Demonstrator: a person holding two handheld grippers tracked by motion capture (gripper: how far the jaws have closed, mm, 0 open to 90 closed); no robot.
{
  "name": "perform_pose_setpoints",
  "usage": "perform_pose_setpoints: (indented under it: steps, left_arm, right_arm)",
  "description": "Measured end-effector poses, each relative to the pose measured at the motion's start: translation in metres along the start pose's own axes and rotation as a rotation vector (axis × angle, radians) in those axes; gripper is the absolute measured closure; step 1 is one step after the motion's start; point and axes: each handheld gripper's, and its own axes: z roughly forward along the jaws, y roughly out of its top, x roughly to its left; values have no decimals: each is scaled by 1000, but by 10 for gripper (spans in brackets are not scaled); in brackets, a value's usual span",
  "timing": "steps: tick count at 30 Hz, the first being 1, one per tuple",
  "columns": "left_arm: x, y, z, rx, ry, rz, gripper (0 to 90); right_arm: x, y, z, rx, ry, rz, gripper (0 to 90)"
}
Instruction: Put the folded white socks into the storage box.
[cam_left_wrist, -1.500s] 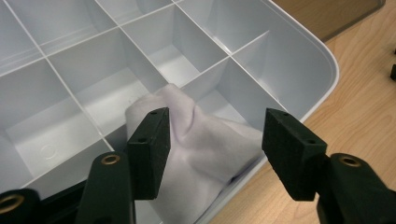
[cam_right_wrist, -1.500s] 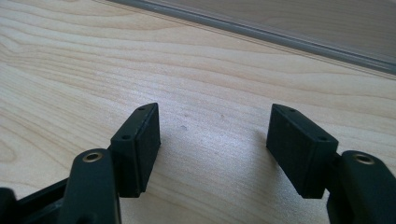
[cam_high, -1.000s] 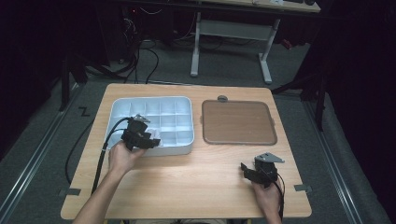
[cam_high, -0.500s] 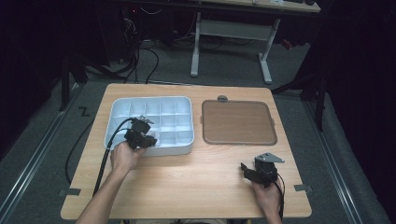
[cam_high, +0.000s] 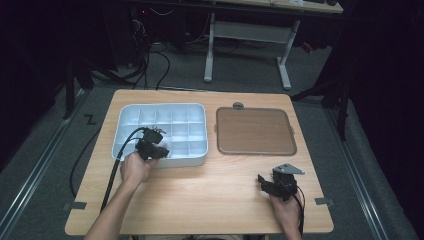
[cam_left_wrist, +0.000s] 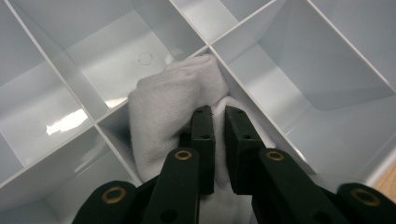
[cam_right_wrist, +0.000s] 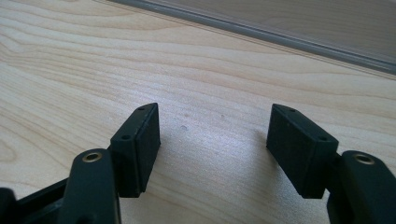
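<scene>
While pinching the white cloth (cam_left_wrist: 163, 112), the left gripper (cam_left_wrist: 218, 116) has just closed.

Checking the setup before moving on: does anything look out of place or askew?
Only the white cloth: it lies bunched over a divider of the white compartment tray, pinched by the left gripper. Otherwise nothing stands out.

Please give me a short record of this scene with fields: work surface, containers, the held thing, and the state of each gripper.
surface: wooden table
containers: white divided tray; brown flat tray beside it, apart
held thing: white cloth, lying in a front compartment of the divided tray
left gripper: jaws have just been closing, now pinch a fold of the cloth
right gripper: jaws open, nothing between them, low over bare table near the brown tray
</scene>
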Motion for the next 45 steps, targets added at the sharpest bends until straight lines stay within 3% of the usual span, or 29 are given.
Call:
perform_pose_setpoints:
  steps: [8,17,29,45]
  left_arm:
    - [0,2,-5,-13,-22,-6,763]
    - [1,7,-17,-61,-38,-20,706]
    - [11,19,-37,-156,-66,-75,668]
    - [26,23,-60,-225,-90,-136,620]
  right_arm:
    - [0,0,0,1,0,0,354]
    - [0,0,0,0,1,0,354]
    - [0,0,0,0,0,0,354]
    - [0,0,0,0,0,0,354]
